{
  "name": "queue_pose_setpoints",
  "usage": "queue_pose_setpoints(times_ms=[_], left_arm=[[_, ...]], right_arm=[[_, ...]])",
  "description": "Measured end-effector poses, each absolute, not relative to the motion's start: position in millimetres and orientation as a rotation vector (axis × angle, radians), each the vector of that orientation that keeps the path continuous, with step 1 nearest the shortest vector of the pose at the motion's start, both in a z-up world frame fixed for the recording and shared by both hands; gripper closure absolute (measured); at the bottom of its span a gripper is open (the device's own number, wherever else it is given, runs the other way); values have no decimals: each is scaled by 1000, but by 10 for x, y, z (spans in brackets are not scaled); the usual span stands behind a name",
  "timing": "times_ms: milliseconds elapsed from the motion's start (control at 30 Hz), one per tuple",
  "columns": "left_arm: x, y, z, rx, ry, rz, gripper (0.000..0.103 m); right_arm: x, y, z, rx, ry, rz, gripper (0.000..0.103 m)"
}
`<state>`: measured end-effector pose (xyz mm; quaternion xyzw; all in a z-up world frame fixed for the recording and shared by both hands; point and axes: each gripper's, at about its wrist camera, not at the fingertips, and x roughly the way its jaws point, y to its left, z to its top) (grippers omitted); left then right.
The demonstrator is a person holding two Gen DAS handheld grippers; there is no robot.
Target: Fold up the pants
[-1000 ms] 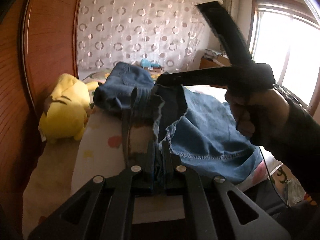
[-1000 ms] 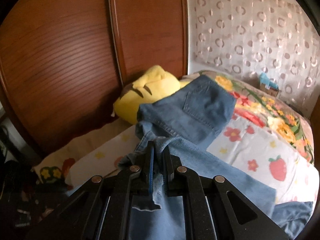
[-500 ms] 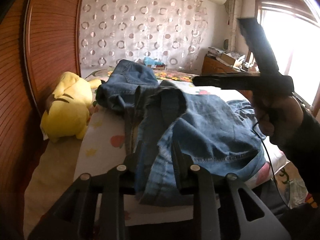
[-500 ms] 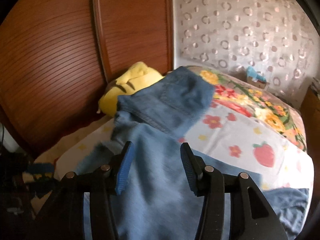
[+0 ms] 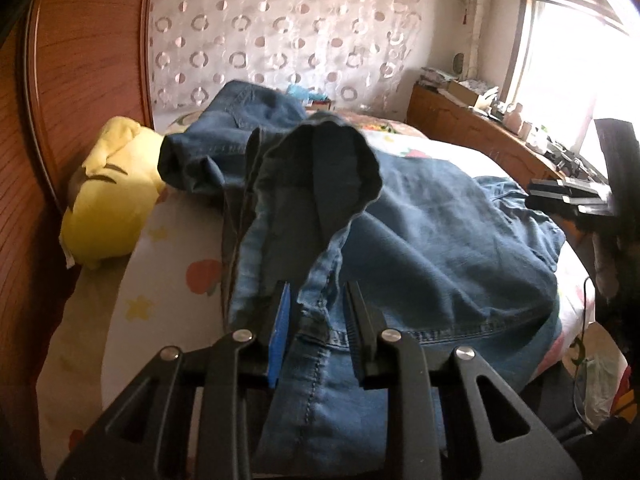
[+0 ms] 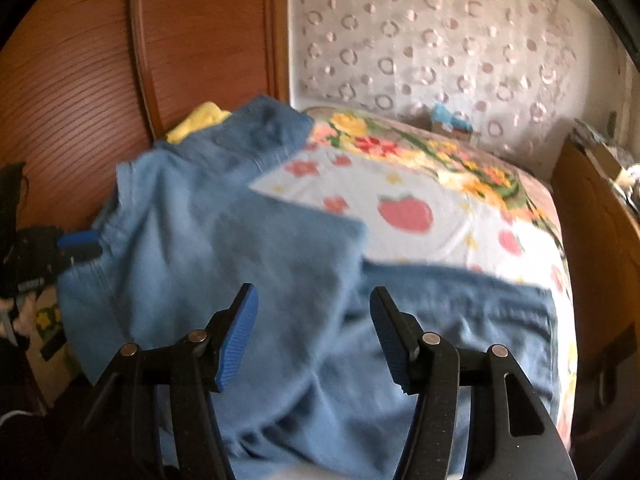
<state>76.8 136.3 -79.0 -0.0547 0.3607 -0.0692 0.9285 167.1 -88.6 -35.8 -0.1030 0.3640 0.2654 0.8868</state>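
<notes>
Blue jeans point(image 5: 420, 232) lie in a rumpled heap on the bed, one part folded over another. My left gripper point(image 5: 316, 320) stands a little open at the near edge. A raised denim seam ridge lies between its jaws, with a gap on both sides. In the right wrist view the jeans point(image 6: 240, 260) are blurred. My right gripper point(image 6: 314, 328) hovers over them with its jaws opening wide and nothing pressed between the blue pads. The right gripper point(image 5: 536, 196) also shows at the right edge of the left wrist view. The left gripper point(image 6: 78, 242) shows at the left edge of the right wrist view.
A yellow plush toy point(image 5: 108, 200) lies against the wooden headboard point(image 5: 80, 60) at the left. The bedsheet point(image 6: 404, 184) has fruit and flower prints. A wooden dresser point(image 5: 460, 120) with clutter stands by the window at the far right. A patterned curtain hangs behind the bed.
Both grippers were shut on the denim edge and have let go. The cloth has dropped onto the bed. The right gripper has swung away to the right, and the left has sunk slightly.
</notes>
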Motion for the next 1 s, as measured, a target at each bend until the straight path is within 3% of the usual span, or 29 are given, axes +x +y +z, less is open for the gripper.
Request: queue_pose_setpoints(times_ms=[233,533,767,1000], left_arm=[[765,1294,-868,-79,734,-126,78],[711,1317,-819,-86,715,-155,99],[454,1434,-549,-112,641,-122,100],[392,1524,-615,-105,680,-91,96]], right_arm=[[1675,-1097,-846,-171,808,482,44],[1636,-1324,-990,-74,817,411,44],[1652,-1379,-1003,-38,816,404,43],[1645,-1370,-998,-56,814,405,43]])
